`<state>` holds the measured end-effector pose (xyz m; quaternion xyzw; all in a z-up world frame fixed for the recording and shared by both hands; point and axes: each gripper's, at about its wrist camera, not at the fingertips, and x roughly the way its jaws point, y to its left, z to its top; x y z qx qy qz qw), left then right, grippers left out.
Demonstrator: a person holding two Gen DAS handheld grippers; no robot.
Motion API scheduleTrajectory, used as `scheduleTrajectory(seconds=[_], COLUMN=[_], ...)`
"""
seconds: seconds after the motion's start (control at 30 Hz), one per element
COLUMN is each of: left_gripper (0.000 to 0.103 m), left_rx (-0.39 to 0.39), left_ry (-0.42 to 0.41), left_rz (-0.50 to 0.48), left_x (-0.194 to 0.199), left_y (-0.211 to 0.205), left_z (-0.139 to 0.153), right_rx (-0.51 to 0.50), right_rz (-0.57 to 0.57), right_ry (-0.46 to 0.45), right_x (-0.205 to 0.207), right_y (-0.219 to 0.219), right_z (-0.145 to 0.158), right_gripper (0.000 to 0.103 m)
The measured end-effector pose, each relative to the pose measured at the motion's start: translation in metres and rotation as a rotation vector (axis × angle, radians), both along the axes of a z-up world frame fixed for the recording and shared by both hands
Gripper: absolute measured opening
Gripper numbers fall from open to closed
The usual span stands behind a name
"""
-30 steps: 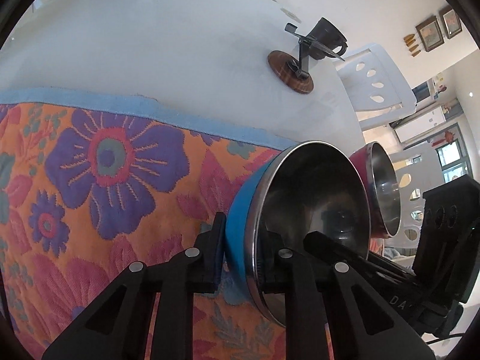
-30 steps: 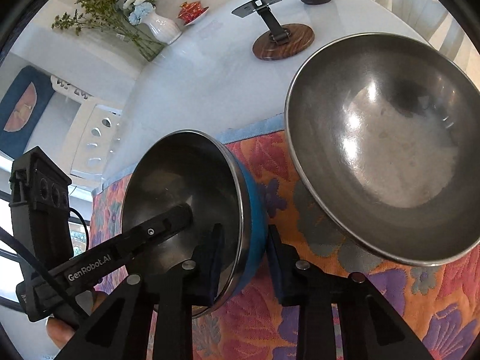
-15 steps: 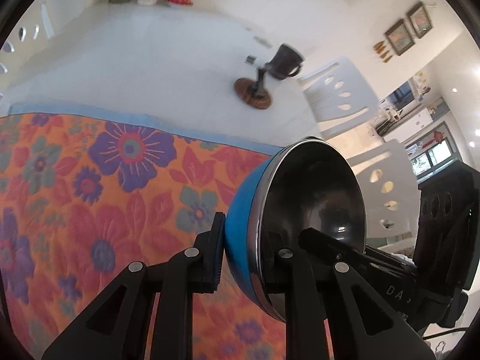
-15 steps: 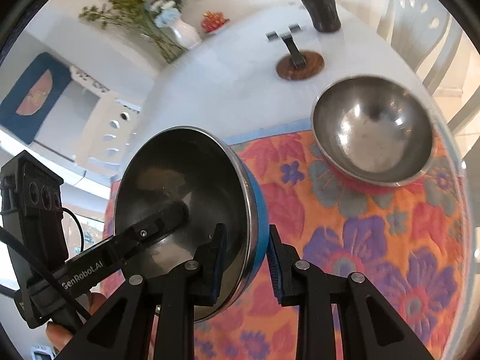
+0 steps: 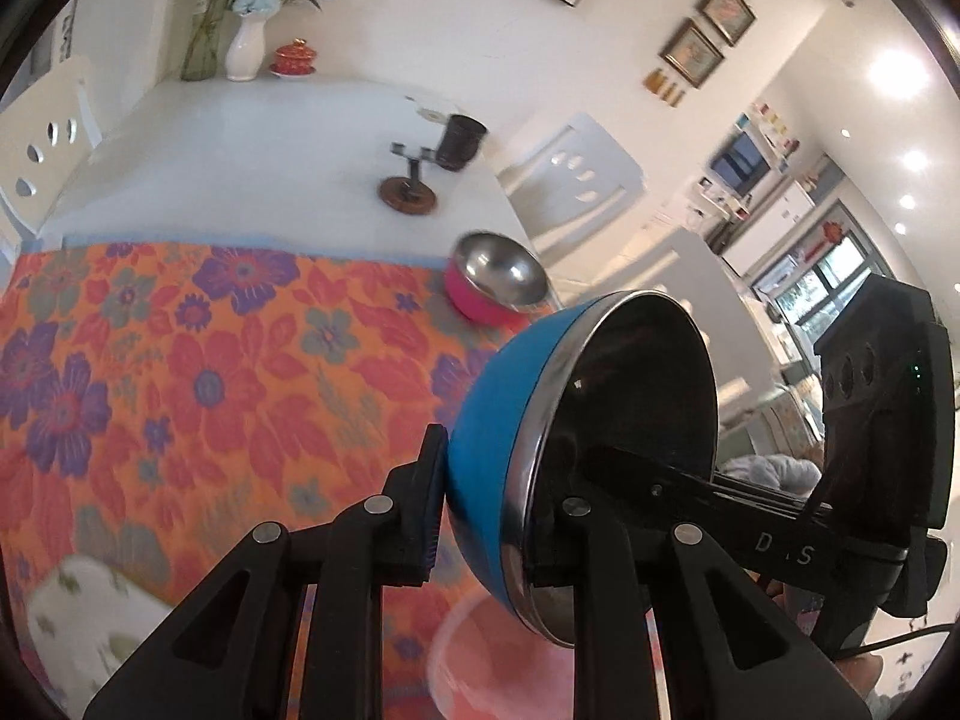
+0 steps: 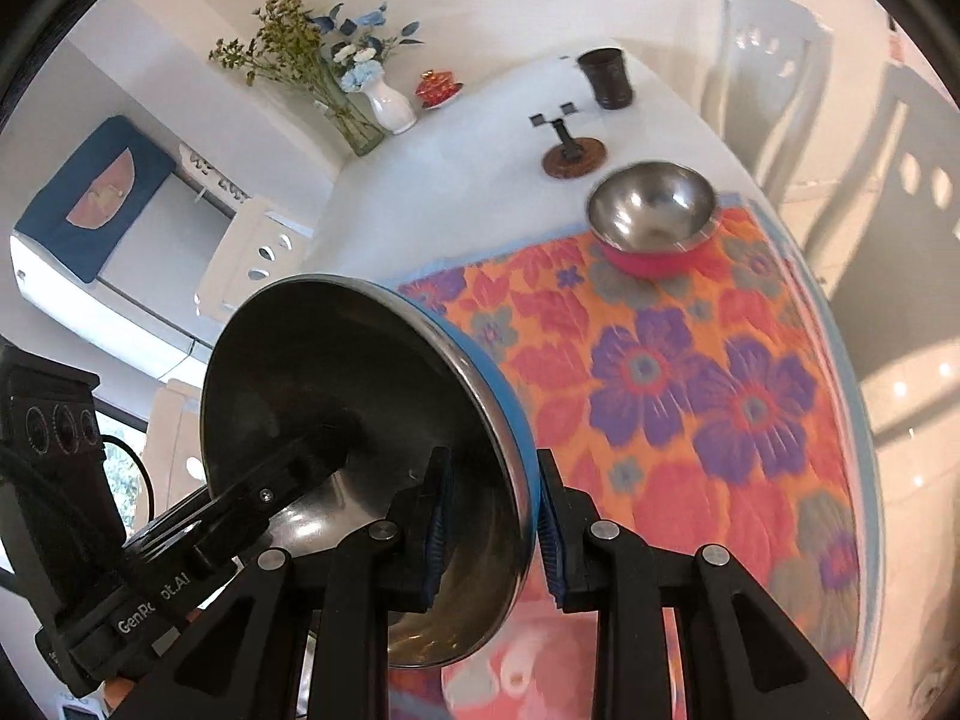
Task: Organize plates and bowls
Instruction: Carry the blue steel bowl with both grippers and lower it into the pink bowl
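Note:
A blue bowl with a steel inside is held on edge between both grippers, well above the flowered cloth. My left gripper is shut on one side of its rim. My right gripper is shut on the opposite side of the blue bowl. A pink bowl with a steel inside stands upright on the far right corner of the cloth, also in the right wrist view. A pink plate lies below the blue bowl.
A white flowered dish lies at the near left. On the bare white table stand a phone holder on a wooden base, a dark cup, a white vase with flowers and a small red dish. White chairs surround the table.
Both grippers have lifted the blue bowl up and back from the pink bowl. The pink bowl now stands far off at the cloth's corner, and the pink plate has come into view below.

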<state>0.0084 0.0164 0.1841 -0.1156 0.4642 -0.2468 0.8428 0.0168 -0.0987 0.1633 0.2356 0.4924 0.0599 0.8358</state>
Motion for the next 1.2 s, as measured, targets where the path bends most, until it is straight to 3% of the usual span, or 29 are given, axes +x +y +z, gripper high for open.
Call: scheduleTrajectory(seconds=[0.23,0.47,0.93,1.2], left_gripper=[0.017,0.017,0.017,0.025], left_rx=[0.017,0.066,0.095,0.197], left_ry=[0.036,0.081,0.15,0.107], left_rz=[-0.05,-0.071,-0.061,-0.075], left_x=[-0.066,-0.108,-0.126,-0.122], left_y=[-0.013,-0.023,-0.028,-0.036], left_z=[-0.01,-0.035,-0.07,-0.079], right_rx=[0.021,0.016,0.009,-0.022], right_rz=[-0.065,-0.093,-0.093,-0.104], right_ry=[0.053,0.12,0.192,0.199], right_x=[-0.08,-0.123,-0.146,-0.142], right_y=[-0.008,-0.008,-0.004,-0.006], right_z=[-0.005,-0.028,-0.068,-0.079], right_gripper=[0.026,0.026,0.027,0.027])
